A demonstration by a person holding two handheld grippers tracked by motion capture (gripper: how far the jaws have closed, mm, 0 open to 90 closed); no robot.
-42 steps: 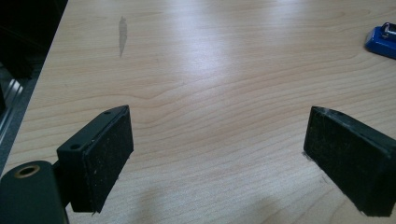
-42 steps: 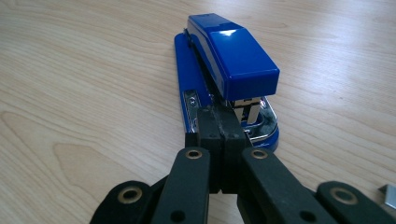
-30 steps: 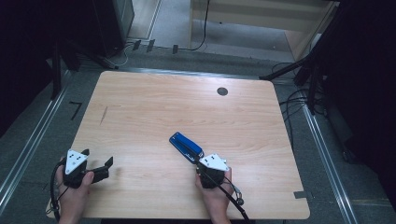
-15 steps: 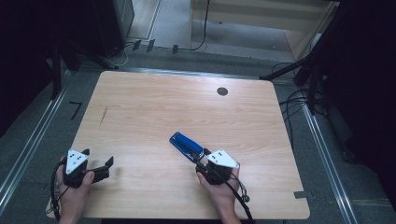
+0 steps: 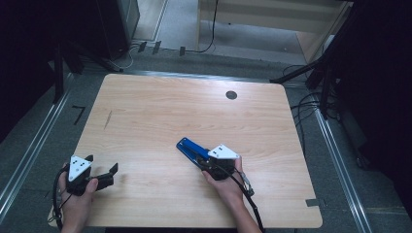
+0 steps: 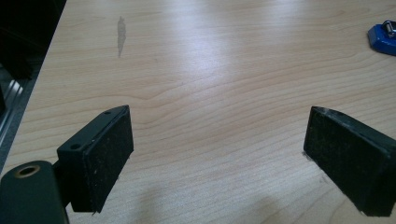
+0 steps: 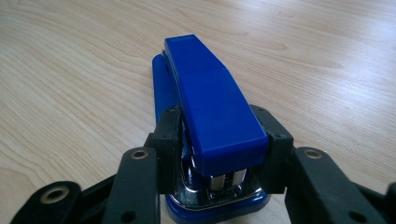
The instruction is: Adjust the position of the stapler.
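Observation:
A blue stapler (image 5: pixel 190 148) lies flat on the wooden table (image 5: pixel 170 111), right of the middle near the front. My right gripper (image 5: pixel 203 162) is at its near end. In the right gripper view the stapler (image 7: pixel 210 102) points away from me. My right gripper (image 7: pixel 219 135) has just been closing, and its black pads (image 7: pixel 169 135) now press on both sides of the stapler's hinge end. At the front left corner my left gripper (image 5: pixel 102 165) rests low over bare wood. In its own view the left gripper (image 6: pixel 217 154) stands wide open, with the stapler (image 6: pixel 383 37) far off at the upper right.
A round black grommet (image 5: pixel 231 95) sits in the table's far right part. A faint dark streak (image 5: pixel 108 119) marks the wood on the left. Cables (image 5: pixel 311 104) and metal rails (image 5: pixel 29 155) run along the floor around the table.
My right gripper has shifted a little forward along the stapler's near end, and its jaws now close around it. The left gripper has stayed where it was.

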